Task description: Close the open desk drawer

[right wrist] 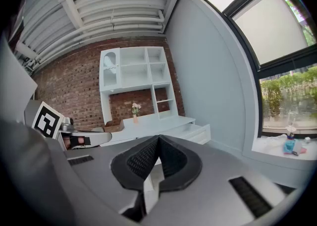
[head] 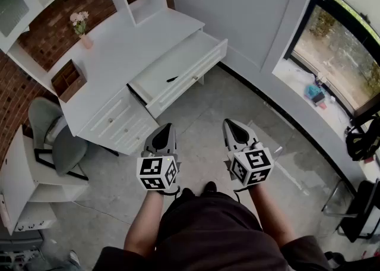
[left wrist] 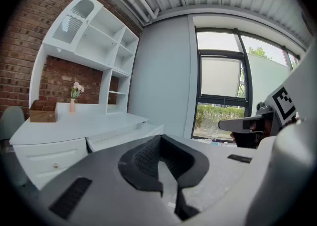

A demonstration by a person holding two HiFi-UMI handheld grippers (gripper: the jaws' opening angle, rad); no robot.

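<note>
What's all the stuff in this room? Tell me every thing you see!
white desk with shelves: one, white, against the red brick wall
open desk drawer: one, white, pulled out under the desk top
small dark thing: one, black, inside the drawer; too small to tell what it is
pink flowers in a vase: one bunch, pink, on the desk top
brown wooden box: one, brown, on the desk top
grey chair: one, grey, beside the desk
blue thing: one, blue, on the window sill
left gripper: one, grey and black, jaws together, empty
right gripper: one, grey and black, jaws together, empty
</note>
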